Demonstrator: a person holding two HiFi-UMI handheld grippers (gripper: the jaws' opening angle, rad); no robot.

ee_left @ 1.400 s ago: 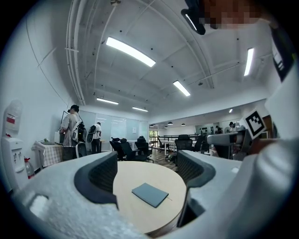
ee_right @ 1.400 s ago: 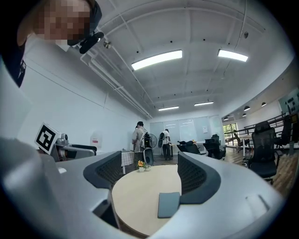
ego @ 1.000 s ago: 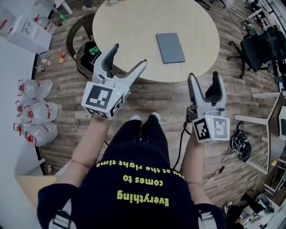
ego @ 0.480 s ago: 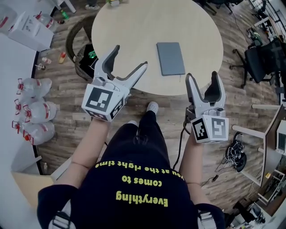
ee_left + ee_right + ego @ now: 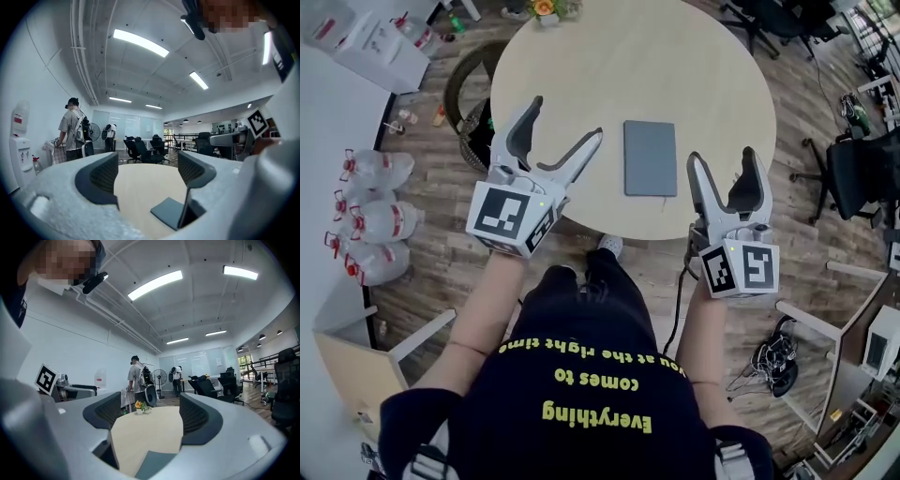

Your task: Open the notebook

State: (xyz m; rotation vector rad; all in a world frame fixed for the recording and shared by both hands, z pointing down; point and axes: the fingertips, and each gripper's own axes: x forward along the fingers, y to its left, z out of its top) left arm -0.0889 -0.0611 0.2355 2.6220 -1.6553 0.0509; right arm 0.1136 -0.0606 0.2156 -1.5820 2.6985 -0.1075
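A closed grey notebook lies flat near the front edge of the round beige table. The same notebook shows low in the left gripper view and at the bottom of the right gripper view. My left gripper hangs over the table's front left rim, open and empty, to the left of the notebook. The right gripper is open too, just off the table's edge at the notebook's right. Neither touches the notebook.
Small potted flowers stand at the table's far edge. Water bottles lie on the wooden floor at left, with a dark basket by the table. Office chairs stand at right. People stand beyond the table.
The table and notebook have come closer. Both grippers now sit at the table's front edge, on either side of the notebook. Their jaws stayed open.
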